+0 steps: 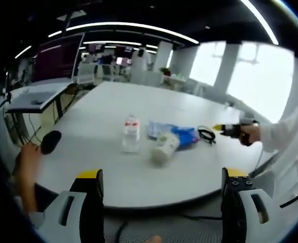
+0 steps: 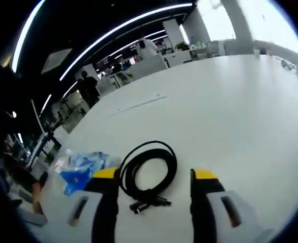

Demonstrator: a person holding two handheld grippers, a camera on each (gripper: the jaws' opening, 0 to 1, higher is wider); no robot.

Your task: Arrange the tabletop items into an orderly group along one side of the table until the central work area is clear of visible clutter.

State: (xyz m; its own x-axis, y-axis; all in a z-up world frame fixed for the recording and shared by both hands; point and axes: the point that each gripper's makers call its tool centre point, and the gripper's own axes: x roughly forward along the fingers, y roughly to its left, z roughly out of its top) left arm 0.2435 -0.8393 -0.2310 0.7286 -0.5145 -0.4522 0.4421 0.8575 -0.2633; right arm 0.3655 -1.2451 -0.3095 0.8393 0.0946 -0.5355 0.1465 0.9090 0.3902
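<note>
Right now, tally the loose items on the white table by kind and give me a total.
Clear water bottle: 1
White cup lying on its side: 1
Blue plastic bag: 1
Coiled black cable: 1
Total: 4

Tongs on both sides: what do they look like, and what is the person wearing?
Both pairs of tongs, left and right, have black jaws with yellow tips set in pale grey slotted housings. The person's sleeve behind the right tongs is white.
</note>
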